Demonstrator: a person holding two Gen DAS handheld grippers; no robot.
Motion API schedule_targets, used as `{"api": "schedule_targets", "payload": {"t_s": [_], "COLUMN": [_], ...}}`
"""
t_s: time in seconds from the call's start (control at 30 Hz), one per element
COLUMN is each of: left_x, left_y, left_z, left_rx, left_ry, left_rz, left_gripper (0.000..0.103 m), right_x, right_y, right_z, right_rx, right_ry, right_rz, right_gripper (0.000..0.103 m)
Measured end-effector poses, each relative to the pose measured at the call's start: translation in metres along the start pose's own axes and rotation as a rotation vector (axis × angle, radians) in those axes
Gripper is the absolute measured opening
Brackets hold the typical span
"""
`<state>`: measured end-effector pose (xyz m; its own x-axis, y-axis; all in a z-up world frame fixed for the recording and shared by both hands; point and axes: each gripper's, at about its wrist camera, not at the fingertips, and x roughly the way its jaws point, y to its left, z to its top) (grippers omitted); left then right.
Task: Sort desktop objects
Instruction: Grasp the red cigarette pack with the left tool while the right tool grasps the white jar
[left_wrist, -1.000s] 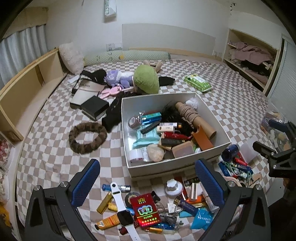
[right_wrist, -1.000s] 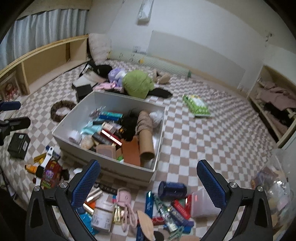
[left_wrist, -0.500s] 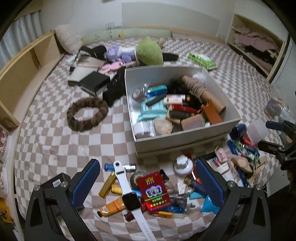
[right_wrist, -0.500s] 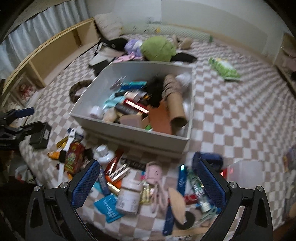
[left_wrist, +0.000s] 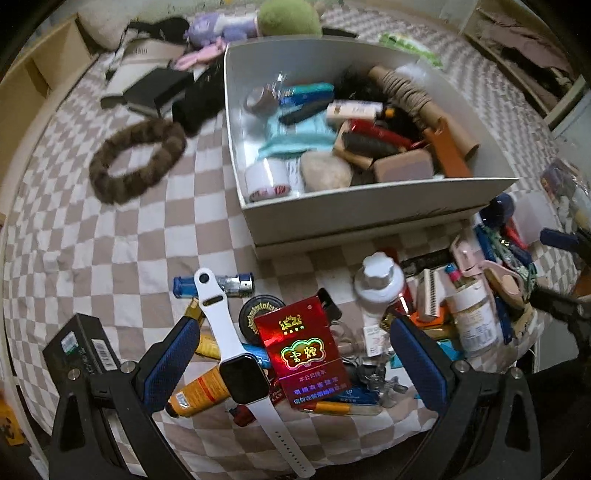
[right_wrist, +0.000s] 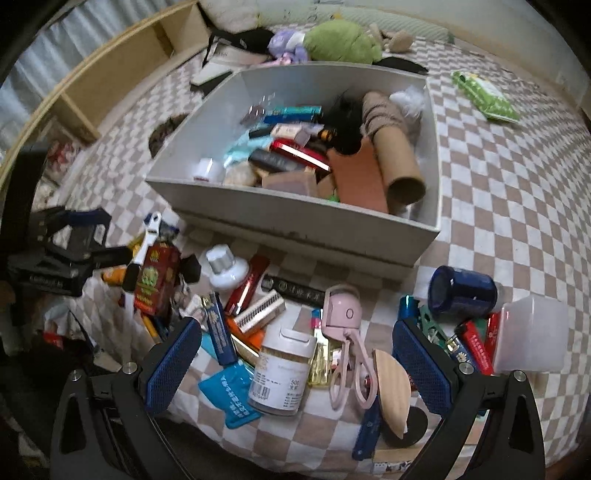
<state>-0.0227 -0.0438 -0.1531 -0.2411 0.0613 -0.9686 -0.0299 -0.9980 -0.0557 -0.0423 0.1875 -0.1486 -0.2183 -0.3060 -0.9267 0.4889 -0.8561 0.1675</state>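
A grey open box, filled with tubes, a cardboard roll and packs, sits on the checkered bed cover. In front of it lies a heap of small items. My left gripper hangs open over a red cigarette pack and a white smartwatch. My right gripper hangs open over a white-capped jar and a pink eyelash curler. Nothing is held between either pair of fingers. The left gripper also shows at the left edge of the right wrist view.
A brown fur ring lies left of the box. A black carton sits by my left finger. A dark blue jar, a clear plastic tub and a green wipes pack lie right. Plush toys sit behind the box.
Both grippers have dropped and tilted down toward the heap in front of the box, so the items look larger and closer. Both stay open and hold nothing.
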Motion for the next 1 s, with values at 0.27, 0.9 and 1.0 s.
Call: {"api": "schedule_targets", "payload": {"t_s": [0.27, 0.9, 1.0], "left_x": [0.038, 0.079, 0.081], "left_y": [0.003, 0.003, 0.000], "left_z": [0.003, 0.000, -0.004], "left_rx": [-0.023, -0.016, 0.008], "left_ry": [0.114, 0.237, 0.245], "left_rz": [-0.008, 0.048, 0.052], "left_gripper": [0.096, 0.092, 0.089], "right_x": [0.028, 0.056, 0.061], "right_y": [-0.001, -0.013, -0.011], "right_z": [-0.005, -0.017, -0.019], "right_rx": [-0.019, 0.029, 0.026], "right_ry": [0.101, 0.241, 0.263], "right_rz": [-0.024, 0.047, 0.056], "right_gripper": [0.103, 0.075, 0.063]}}
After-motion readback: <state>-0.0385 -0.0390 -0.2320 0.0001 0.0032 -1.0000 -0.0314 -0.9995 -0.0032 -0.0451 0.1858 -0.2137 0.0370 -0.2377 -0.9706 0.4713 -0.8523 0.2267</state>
